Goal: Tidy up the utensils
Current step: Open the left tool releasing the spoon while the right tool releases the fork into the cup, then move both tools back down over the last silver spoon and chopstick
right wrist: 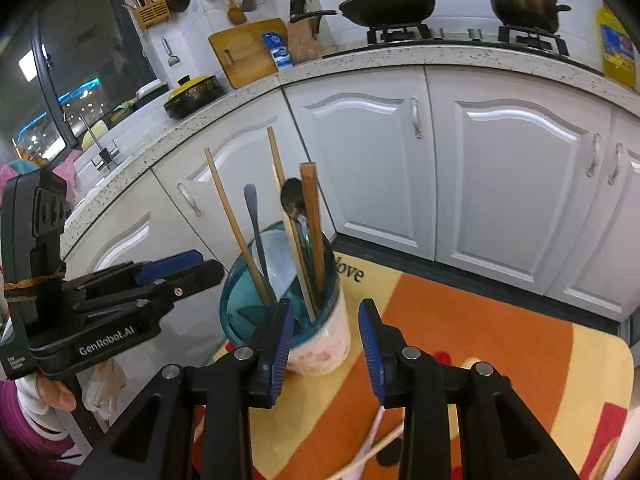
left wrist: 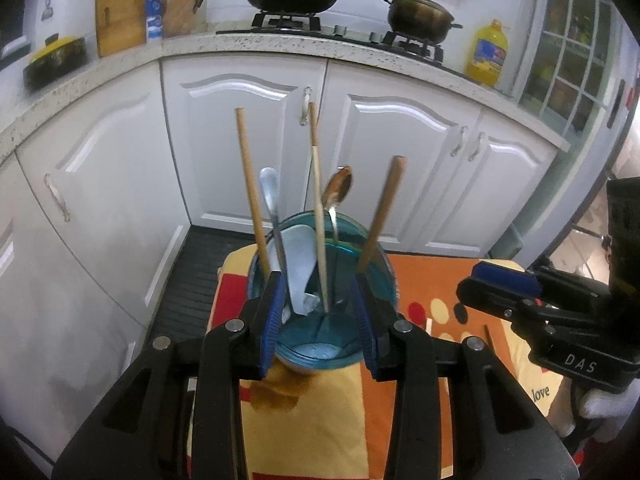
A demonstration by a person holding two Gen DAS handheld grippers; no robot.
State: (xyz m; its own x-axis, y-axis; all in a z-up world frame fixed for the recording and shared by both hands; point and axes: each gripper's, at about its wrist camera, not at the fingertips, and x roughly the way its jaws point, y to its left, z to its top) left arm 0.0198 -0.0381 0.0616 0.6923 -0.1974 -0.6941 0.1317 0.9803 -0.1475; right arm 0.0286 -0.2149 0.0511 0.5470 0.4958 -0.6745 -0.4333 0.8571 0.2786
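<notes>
Both claws stand apart, empty: left gripper point(left wrist: 320, 320) straddling the teal-rimmed plastic cup point(left wrist: 320, 354) at centre, seemingly without touching; right gripper point(right wrist: 326, 344) beside it.

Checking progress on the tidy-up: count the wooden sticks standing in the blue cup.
4 in the blue cup: left stick, rear middle stick and front middle stick nearly overlapping, darker right stick. Others may be hidden.
</notes>
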